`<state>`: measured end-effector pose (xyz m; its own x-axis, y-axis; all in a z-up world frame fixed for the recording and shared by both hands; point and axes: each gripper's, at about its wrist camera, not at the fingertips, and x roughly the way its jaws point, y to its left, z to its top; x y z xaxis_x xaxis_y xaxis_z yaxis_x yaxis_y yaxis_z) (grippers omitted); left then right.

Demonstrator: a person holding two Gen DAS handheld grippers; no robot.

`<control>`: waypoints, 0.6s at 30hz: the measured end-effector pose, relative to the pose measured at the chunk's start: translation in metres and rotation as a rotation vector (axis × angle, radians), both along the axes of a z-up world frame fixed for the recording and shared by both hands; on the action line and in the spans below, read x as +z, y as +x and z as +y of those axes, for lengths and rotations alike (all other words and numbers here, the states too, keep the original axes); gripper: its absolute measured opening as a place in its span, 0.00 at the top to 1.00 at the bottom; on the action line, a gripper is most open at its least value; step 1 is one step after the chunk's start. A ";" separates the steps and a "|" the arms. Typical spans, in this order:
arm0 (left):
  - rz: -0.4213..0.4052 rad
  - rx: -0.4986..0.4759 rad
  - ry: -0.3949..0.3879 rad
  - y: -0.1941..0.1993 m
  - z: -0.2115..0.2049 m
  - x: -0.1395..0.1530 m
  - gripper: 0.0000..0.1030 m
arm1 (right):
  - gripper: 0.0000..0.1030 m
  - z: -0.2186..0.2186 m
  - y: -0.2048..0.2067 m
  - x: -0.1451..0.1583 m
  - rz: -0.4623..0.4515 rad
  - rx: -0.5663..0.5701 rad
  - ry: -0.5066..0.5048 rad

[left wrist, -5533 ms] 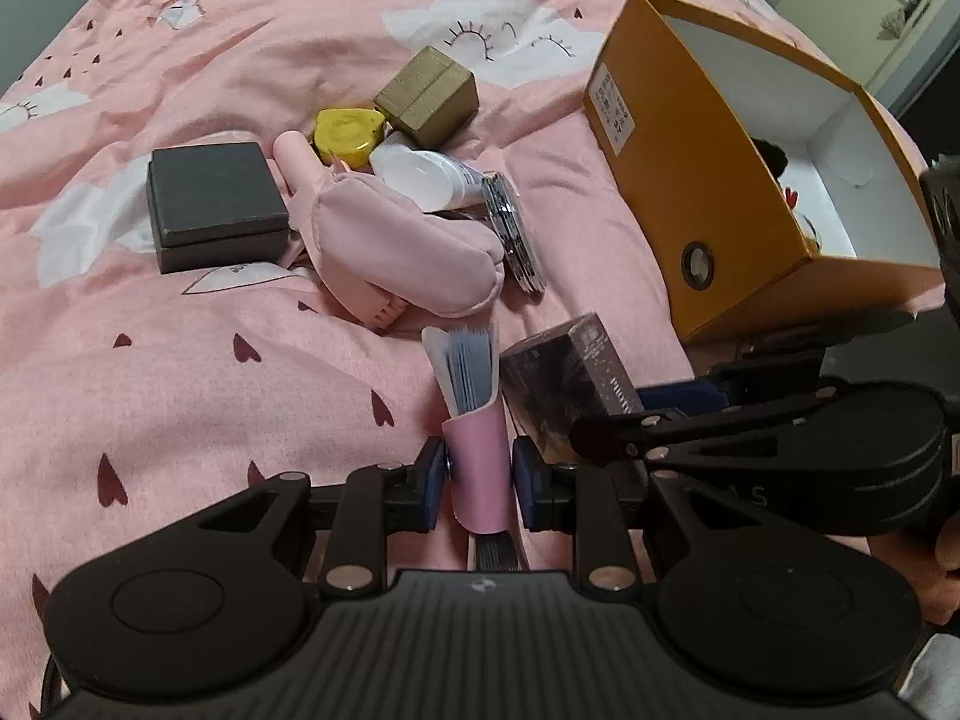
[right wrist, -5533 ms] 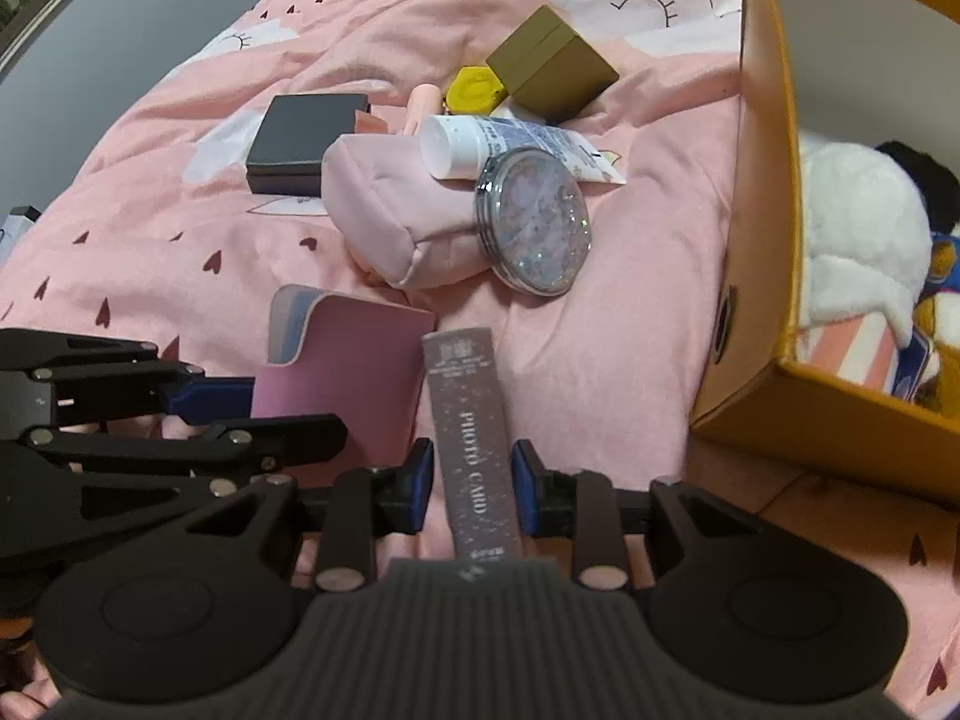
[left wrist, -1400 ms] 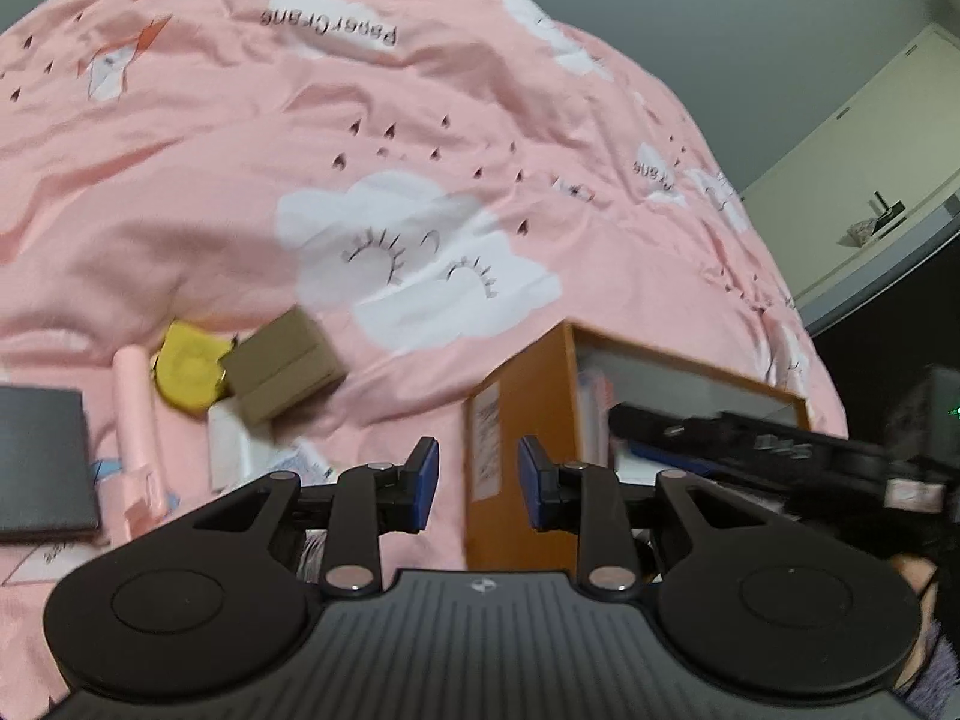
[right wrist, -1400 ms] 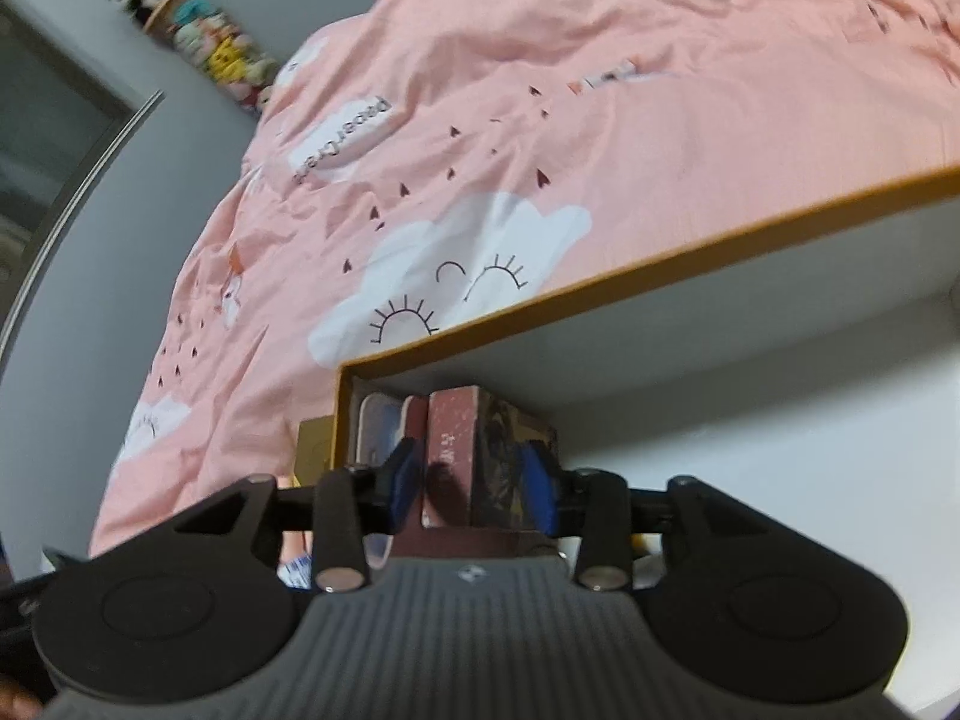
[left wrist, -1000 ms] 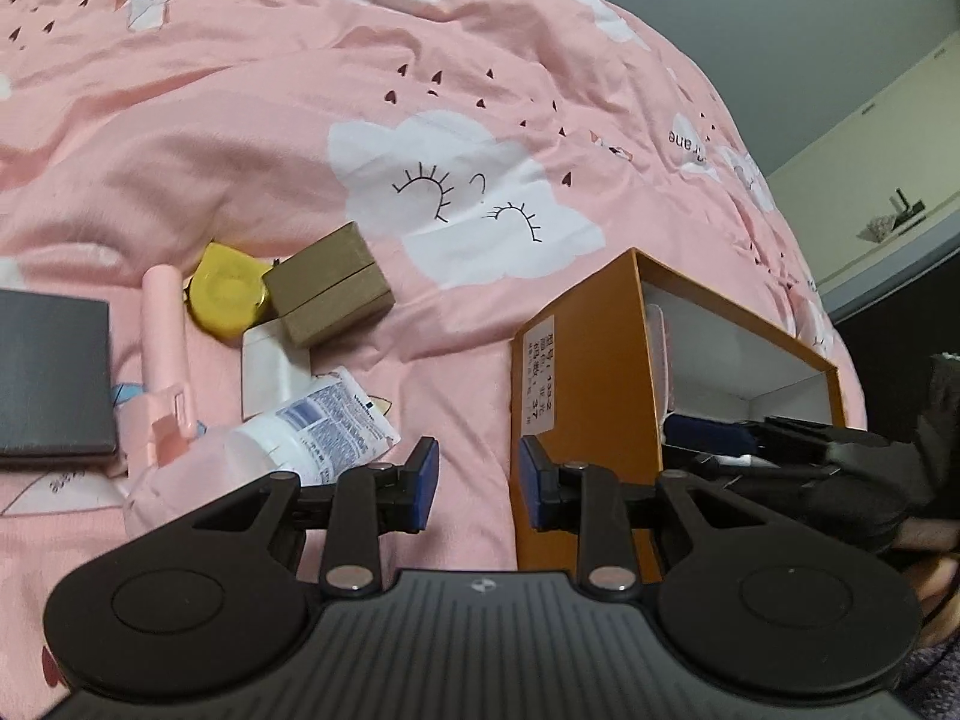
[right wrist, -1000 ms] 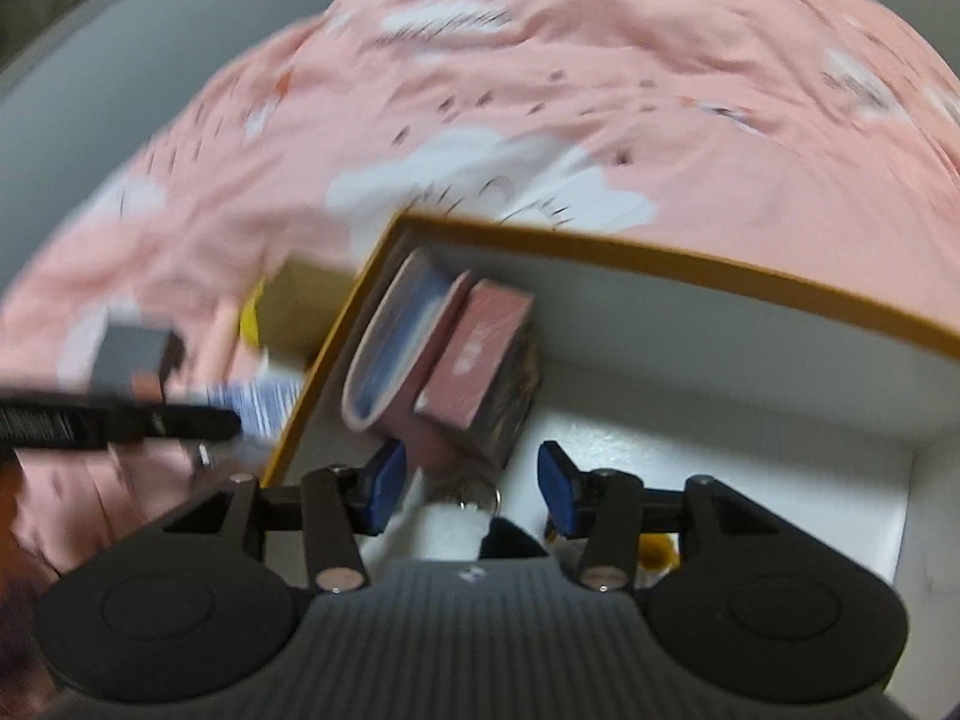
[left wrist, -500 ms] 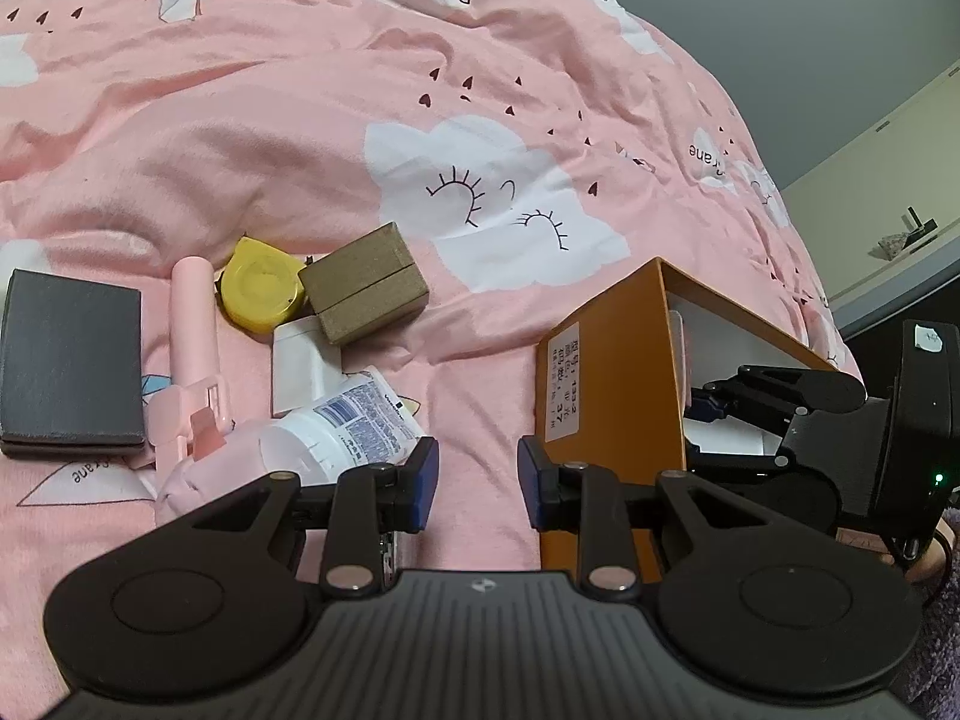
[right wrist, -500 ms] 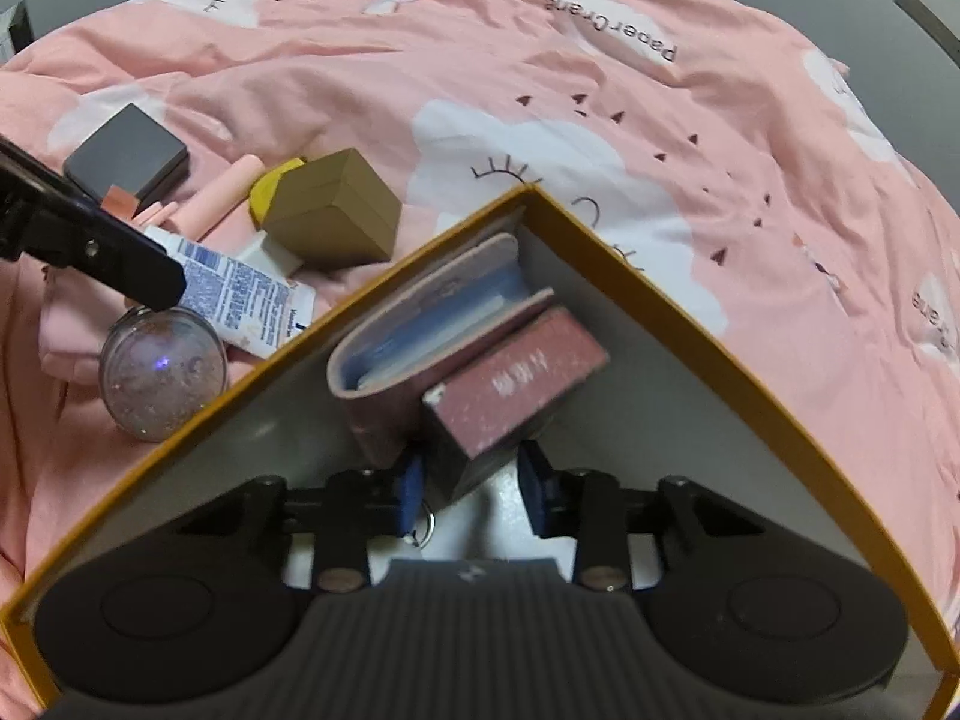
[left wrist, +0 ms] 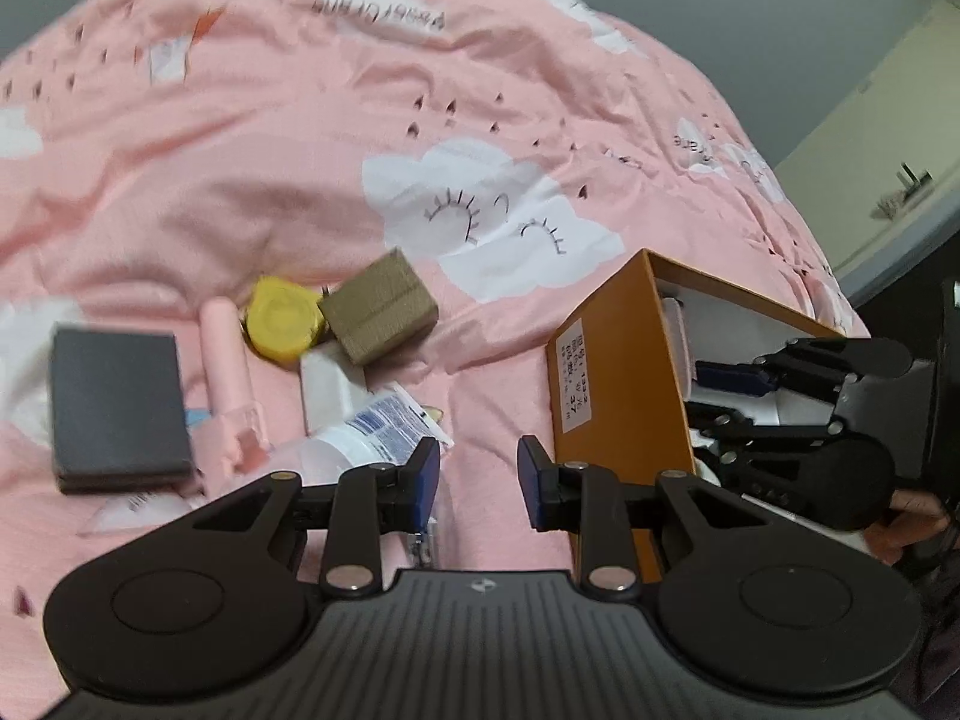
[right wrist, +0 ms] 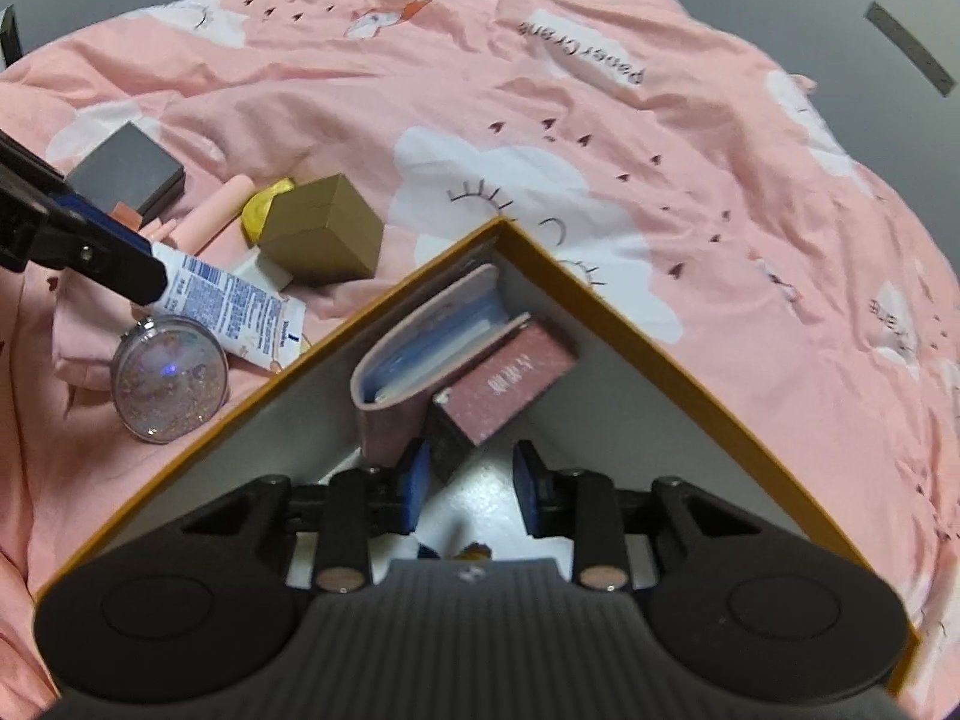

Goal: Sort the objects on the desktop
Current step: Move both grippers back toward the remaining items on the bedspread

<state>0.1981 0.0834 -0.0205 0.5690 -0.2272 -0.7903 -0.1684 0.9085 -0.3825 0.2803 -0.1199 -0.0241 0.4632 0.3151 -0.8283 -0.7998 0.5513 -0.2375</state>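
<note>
Both items are now dropped: pink wallet (right wrist: 432, 354) and card box (right wrist: 510, 384) sit in the orange box (right wrist: 600, 294) corner, frame centre. Your right tool (right wrist: 468, 495) and left tool (left wrist: 478, 483) are open, empty. Next: take the mirror (right wrist: 171, 384), frame left.

Both wrist views look down, sharing the orange box (left wrist: 606, 360) and bedspread (right wrist: 600, 120).

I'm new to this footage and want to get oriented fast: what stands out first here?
The orange box fills the right wrist view, with a pink card holder and a pink glitter box leaning in its far corner, just beyond the open right gripper. Left of it, on the pink bedspread, lies a cluster: glitter mirror, cream tube, brown box.
</note>
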 end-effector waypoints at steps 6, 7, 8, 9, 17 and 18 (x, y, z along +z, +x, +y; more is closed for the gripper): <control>-0.120 0.017 0.143 -0.029 0.009 0.032 0.69 | 0.65 -0.007 -0.027 0.036 -0.107 -0.067 0.116; -0.127 0.024 0.158 -0.032 0.012 0.036 0.69 | 0.62 -0.006 -0.032 0.043 -0.114 -0.069 0.147; -0.127 0.036 0.169 -0.035 0.017 0.040 0.69 | 0.60 -0.004 -0.037 0.048 -0.120 -0.082 0.167; -0.122 0.046 0.172 -0.038 0.022 0.043 0.69 | 0.60 -0.001 -0.041 0.054 -0.122 -0.089 0.182; 0.013 0.101 0.034 -0.054 0.076 0.038 0.69 | 0.60 0.049 -0.068 0.059 0.103 -0.087 0.289; 0.022 0.111 0.035 -0.057 0.079 0.035 0.69 | 0.60 0.058 -0.071 0.055 0.120 -0.086 0.286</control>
<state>0.1410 0.1626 0.0150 0.5719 -0.1354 -0.8091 -0.2770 0.8965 -0.3458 0.2094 -0.0624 0.0307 0.4027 0.5067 -0.7623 -0.7602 0.6490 0.0298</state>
